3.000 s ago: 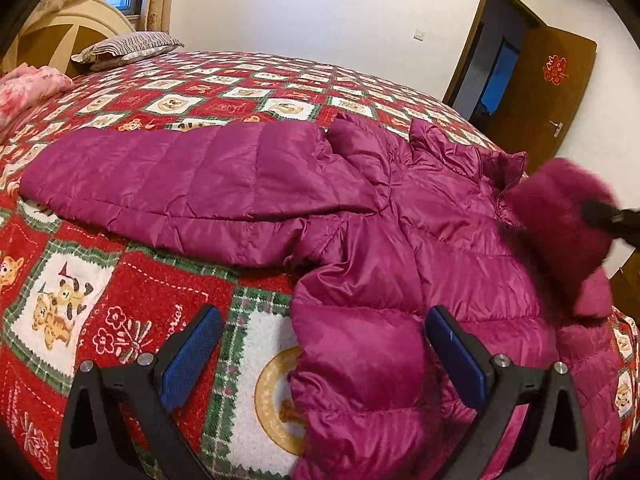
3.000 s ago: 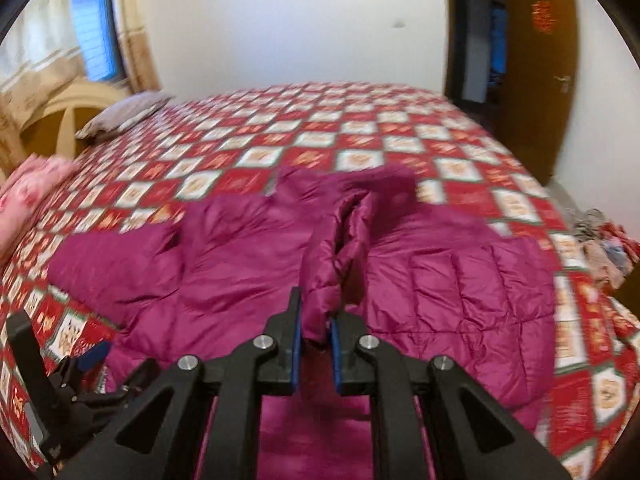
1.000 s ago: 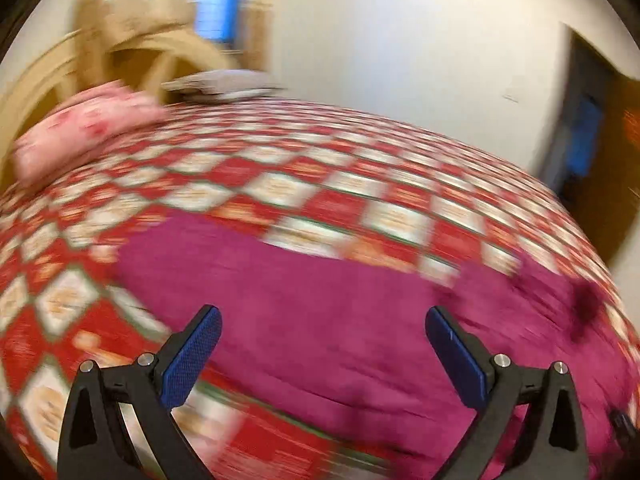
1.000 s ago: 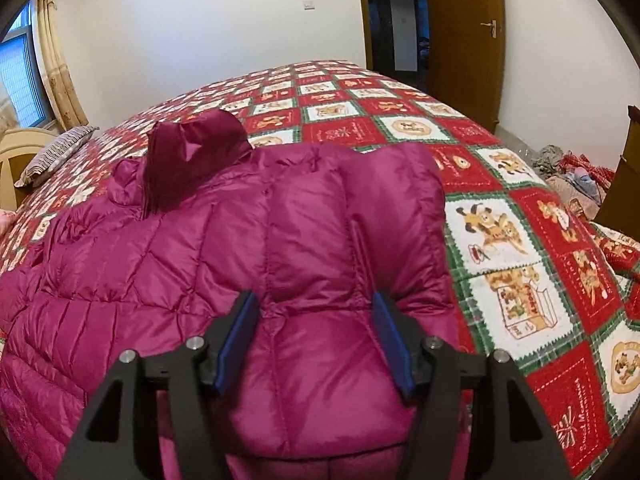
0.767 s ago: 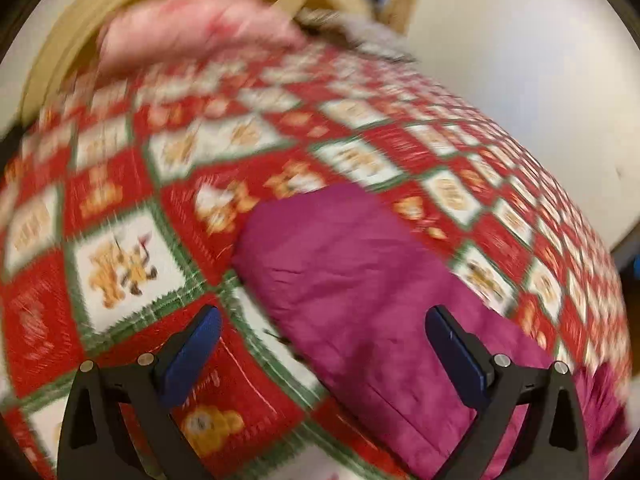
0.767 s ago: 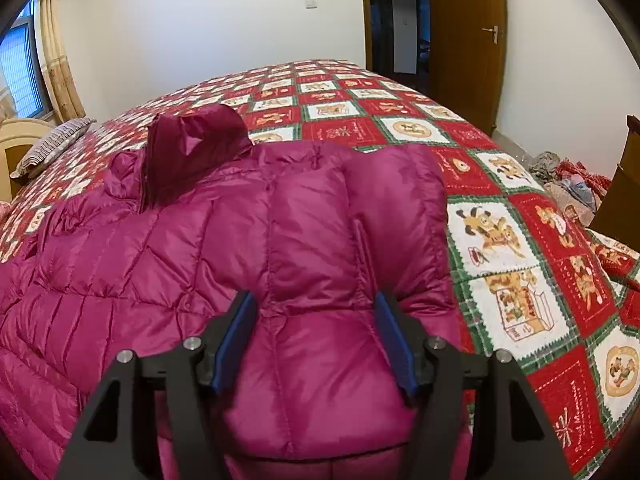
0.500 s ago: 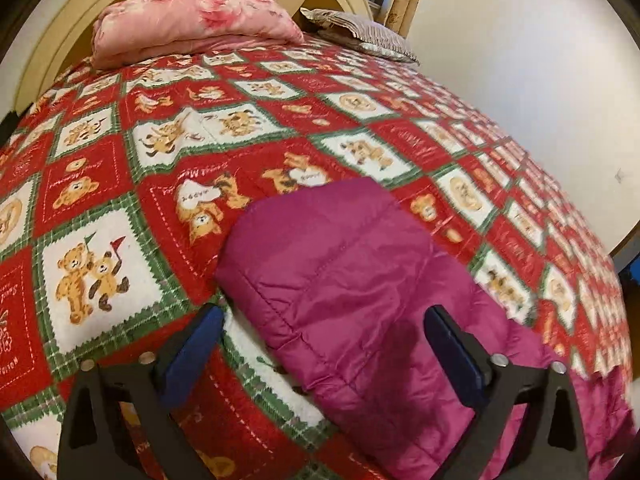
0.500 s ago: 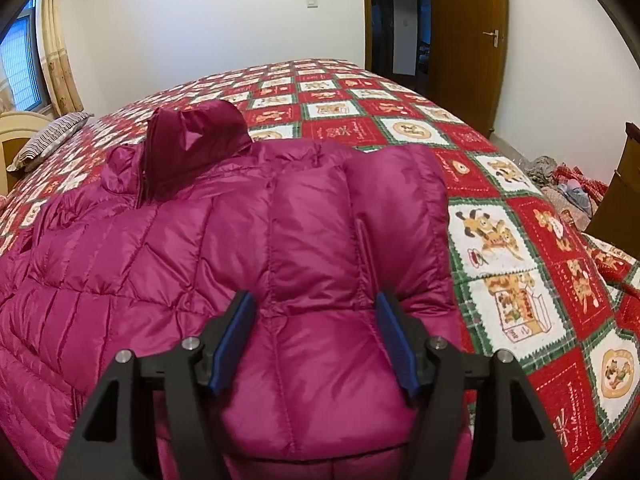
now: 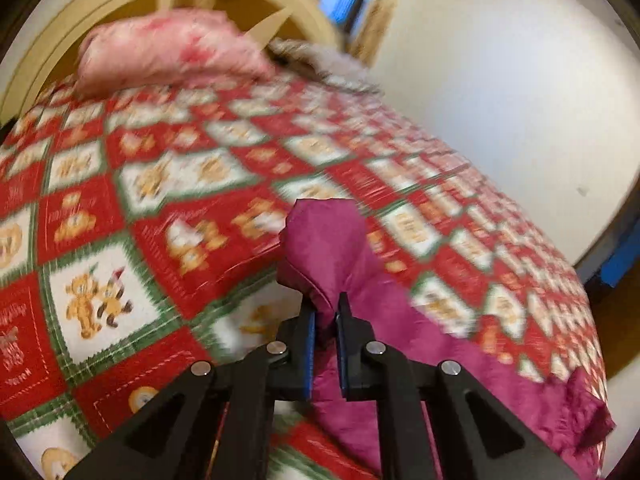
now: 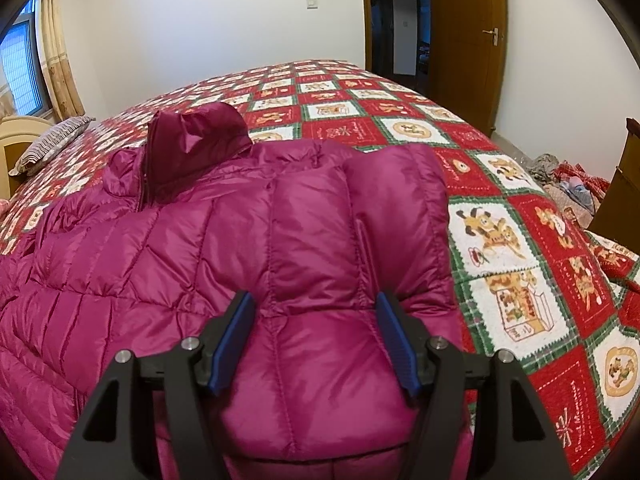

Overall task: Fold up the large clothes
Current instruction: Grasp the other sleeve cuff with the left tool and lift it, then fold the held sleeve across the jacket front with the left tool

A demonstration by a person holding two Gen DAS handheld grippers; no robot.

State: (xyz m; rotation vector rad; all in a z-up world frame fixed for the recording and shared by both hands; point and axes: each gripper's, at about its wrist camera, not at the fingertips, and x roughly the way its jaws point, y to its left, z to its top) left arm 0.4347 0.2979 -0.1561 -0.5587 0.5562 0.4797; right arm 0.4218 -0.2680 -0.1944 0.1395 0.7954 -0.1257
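Note:
A magenta quilted down jacket [image 10: 180,248] lies spread on the bed, its collar [image 10: 192,132] standing up at the far side. My right gripper [image 10: 316,320] holds a thick, puffy fold of the jacket's near edge, and the fabric is pinched in between its blue pads. In the blurred left wrist view, my left gripper [image 9: 325,304] has its jaws closing tight on the end of the jacket sleeve [image 9: 328,240]. The cuff sticks up beyond the fingertips and the rest of the sleeve trails off to the lower right.
The bed carries a red, green and white patchwork bedspread [image 10: 500,240]. A pink folded blanket [image 9: 168,52] and a striped pillow [image 10: 52,140] lie by the cream headboard [image 9: 80,52]. A wooden door [image 10: 468,40] and clothes on the floor [image 10: 568,184] are at the right.
My left gripper swung along the sleeve to its end and went from wide open to shut on the cuff, lifting it. The right gripper kept still on the jacket.

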